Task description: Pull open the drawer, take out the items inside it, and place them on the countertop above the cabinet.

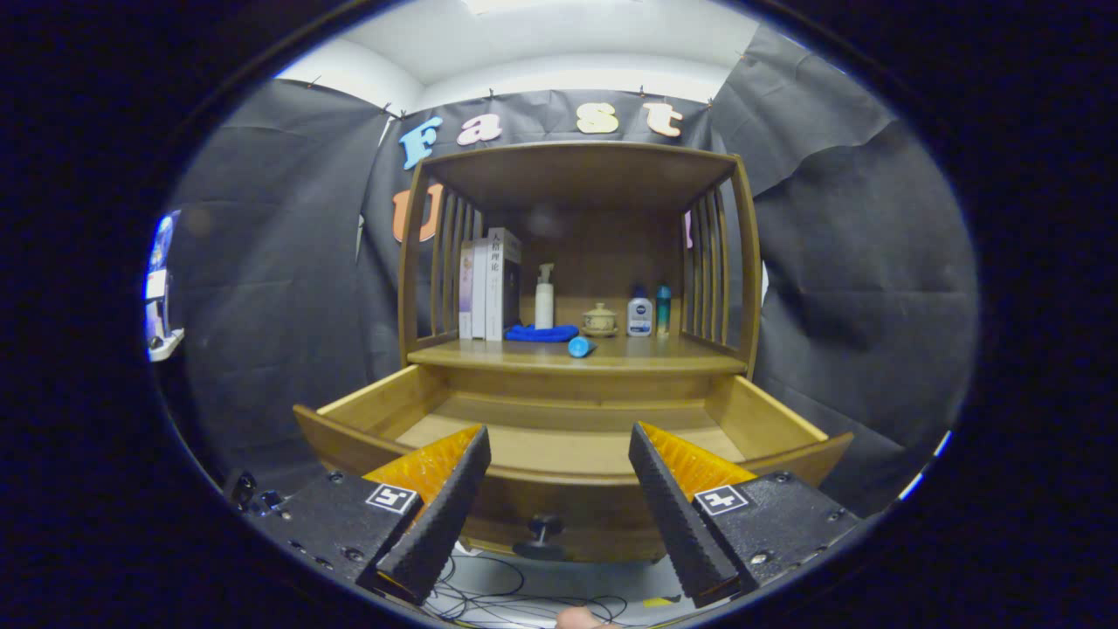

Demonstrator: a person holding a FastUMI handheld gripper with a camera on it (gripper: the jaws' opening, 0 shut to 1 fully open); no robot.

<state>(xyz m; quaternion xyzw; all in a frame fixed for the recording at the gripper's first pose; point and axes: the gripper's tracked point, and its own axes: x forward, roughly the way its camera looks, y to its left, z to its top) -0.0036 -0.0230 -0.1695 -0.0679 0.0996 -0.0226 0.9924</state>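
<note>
- Wooden drawer [559, 441] stands pulled open under the countertop [646, 354].
- Gripper [559, 511] fingers are spread apart, grasping nothing, before the drawer's knob [543, 528].
- Blue cloth [541, 333] lies on the countertop.

A wooden cabinet [572, 262] stands ahead of the gripper [559, 463], whose fingers are spread wide apart and hold nothing. Its drawer [786, 419] is pulled out toward the fingers; the drawer front, with its knob [543, 528], sits between them. Beyond the drawer lies the countertop [664, 354]. On it, from left to right: upright books [491, 284], a folded cloth [541, 333] with a pump bottle [544, 297] behind it, a small cylinder [580, 346] lying nearer the front edge, a lidded pot [599, 319], and two small bottles [651, 313] side by side.
</note>
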